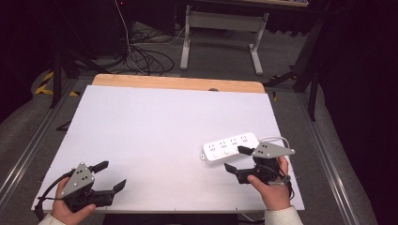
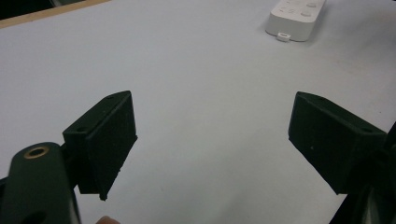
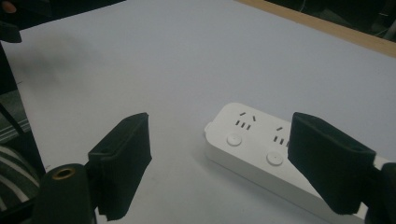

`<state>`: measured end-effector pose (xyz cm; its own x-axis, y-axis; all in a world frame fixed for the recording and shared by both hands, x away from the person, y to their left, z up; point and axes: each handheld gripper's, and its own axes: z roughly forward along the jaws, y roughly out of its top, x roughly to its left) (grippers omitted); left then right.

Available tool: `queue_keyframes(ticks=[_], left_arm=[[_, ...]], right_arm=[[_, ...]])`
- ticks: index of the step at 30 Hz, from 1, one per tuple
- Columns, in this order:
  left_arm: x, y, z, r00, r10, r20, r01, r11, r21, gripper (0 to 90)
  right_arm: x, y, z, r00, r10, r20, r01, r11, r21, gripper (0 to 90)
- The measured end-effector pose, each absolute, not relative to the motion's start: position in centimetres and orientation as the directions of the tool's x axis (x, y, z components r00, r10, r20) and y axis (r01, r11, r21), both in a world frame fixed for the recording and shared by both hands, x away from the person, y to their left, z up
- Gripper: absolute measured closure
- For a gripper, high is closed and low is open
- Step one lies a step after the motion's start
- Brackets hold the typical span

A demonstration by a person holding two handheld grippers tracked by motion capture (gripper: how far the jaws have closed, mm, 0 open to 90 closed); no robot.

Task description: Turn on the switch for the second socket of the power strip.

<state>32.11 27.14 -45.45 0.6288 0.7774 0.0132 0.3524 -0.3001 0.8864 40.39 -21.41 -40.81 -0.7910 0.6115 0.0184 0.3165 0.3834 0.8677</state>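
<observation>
Two grippers sit low in the high view: the left gripper (image 1: 110, 174) at lower left, jaws spread and empty; the right gripper (image 1: 236, 159) at lower right, jaws spread, one jaw over the near edge of one white power strip (image 1: 230, 147). The strip lies flat on the white table (image 1: 155, 131), long axis rising rightward, its cord (image 1: 274, 138) curling at the right end.

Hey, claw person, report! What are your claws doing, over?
Left gripper open, holding nothing. Right gripper open, beside the white power strip, not touching. Nothing in the way.
</observation>
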Motion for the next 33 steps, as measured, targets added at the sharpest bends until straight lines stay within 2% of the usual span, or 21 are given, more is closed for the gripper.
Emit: queue_keyframes(ticks=[10, 21, 33], left_arm=[[32.1, 27.2, -45.4, 0.636, 0.771, 0.019, 0.343, -0.305, 0.888, 14.9], [32.1, 27.2, -45.4, 0.633, 0.774, 0.008, 0.349, -0.294, 0.890, 13.9], [32.2, 27.3, -45.6, 0.652, 0.758, 0.013, 0.343, -0.311, 0.886, 10.3]], right_arm=[[40.1, -22.2, -42.7, -0.821, 0.570, 0.029, 0.296, 0.381, 0.876, 17.8], [40.0, -22.5, -44.9, -0.821, 0.571, 0.007, 0.285, 0.399, 0.871, 17.4], [39.6, -23.1, -47.3, -0.807, 0.591, 0.018, 0.320, 0.411, 0.854, 17.3]])
